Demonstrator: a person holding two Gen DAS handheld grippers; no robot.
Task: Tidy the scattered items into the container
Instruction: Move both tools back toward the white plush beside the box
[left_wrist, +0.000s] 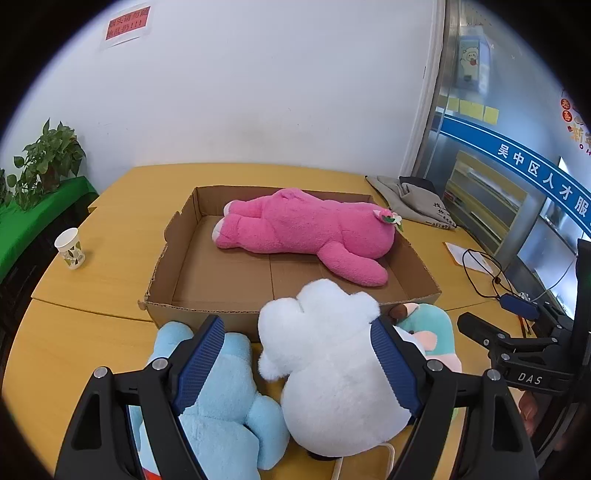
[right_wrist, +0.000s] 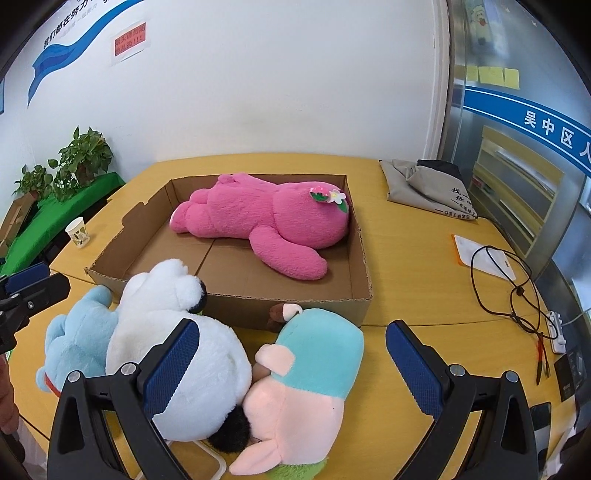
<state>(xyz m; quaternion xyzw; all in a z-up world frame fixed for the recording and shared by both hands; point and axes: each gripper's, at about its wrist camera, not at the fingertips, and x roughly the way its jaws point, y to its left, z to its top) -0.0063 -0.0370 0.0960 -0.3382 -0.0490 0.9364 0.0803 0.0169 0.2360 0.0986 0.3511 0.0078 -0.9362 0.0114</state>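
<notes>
A shallow cardboard box (left_wrist: 207, 310) (right_wrist: 325, 306) sits on the yellow table with a pink plush bear (left_wrist: 306, 232) (right_wrist: 266, 221) lying inside. In front of the box lie a white plush (left_wrist: 332, 369) (right_wrist: 177, 332), a light blue plush (left_wrist: 225, 406) (right_wrist: 77, 332) and a teal-and-pink plush (left_wrist: 432, 328) (right_wrist: 310, 373). My left gripper (left_wrist: 299, 365) is open, its fingers straddling the white plush. My right gripper (right_wrist: 291, 365) is open above the teal-and-pink plush, and it also shows in the left wrist view (left_wrist: 495, 339).
A paper cup (left_wrist: 70, 247) (right_wrist: 78, 230) stands at the table's left. A grey cloth bag (left_wrist: 410, 199) (right_wrist: 428, 188) lies at the back right. Black cables (right_wrist: 509, 280) and a white paper (right_wrist: 484, 258) lie at the right. Potted plants (right_wrist: 74, 162) stand left of the table.
</notes>
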